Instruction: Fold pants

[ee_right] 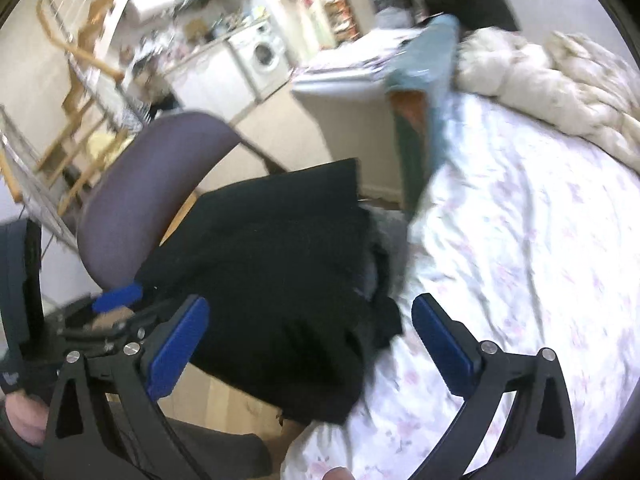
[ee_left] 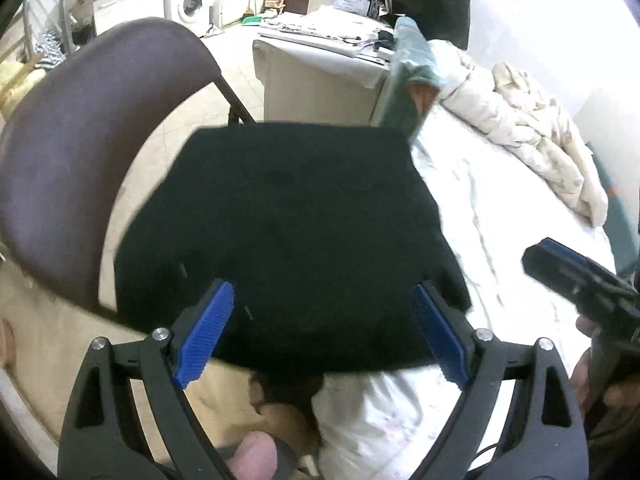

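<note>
Resting spot: folded black pants (ee_left: 288, 236) overhang bed (ee_left: 500, 216) corner, at 12 o'clock from both grippers.
Jaws: left gripper (ee_left: 324, 332) and right gripper (ee_right: 310, 344) wide, empty.
Risk: pants likely slide floorward, unsupported toward chair (ee_left: 80, 152).

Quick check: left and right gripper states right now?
Left gripper: open, empty, above the black pants.
Right gripper: open, holding nothing.

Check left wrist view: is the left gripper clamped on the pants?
No, the left gripper stands open above the folded black pants.
</note>
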`<action>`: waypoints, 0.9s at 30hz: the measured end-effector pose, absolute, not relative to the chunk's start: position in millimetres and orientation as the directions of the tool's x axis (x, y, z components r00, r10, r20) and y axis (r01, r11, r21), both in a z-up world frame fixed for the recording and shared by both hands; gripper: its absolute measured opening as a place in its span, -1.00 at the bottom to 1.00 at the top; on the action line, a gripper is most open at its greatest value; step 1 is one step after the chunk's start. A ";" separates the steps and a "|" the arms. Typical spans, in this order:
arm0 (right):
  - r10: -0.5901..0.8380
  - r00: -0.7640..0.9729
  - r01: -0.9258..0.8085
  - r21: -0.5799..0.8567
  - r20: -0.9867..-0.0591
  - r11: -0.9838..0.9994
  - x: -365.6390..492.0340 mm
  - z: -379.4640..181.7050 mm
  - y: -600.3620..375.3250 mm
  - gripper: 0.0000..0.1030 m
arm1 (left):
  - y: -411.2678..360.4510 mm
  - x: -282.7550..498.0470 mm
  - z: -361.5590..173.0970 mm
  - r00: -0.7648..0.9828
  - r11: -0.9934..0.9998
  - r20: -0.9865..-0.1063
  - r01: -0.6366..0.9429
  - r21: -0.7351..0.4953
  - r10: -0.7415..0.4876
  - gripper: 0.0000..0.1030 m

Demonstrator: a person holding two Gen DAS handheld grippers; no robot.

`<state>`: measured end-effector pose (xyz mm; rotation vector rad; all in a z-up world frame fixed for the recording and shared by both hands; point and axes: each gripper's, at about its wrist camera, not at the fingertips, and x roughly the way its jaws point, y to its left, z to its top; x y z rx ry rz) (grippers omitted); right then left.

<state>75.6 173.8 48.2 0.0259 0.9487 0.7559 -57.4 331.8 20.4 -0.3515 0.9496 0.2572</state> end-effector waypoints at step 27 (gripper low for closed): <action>0.385 0.718 -0.342 0.188 -0.580 0.921 -80.0 10.6 -98.7 1.00 | 105.8 -130.3 -5.3 0.758 0.983 -0.648 -0.167 -0.074 0.080 1.00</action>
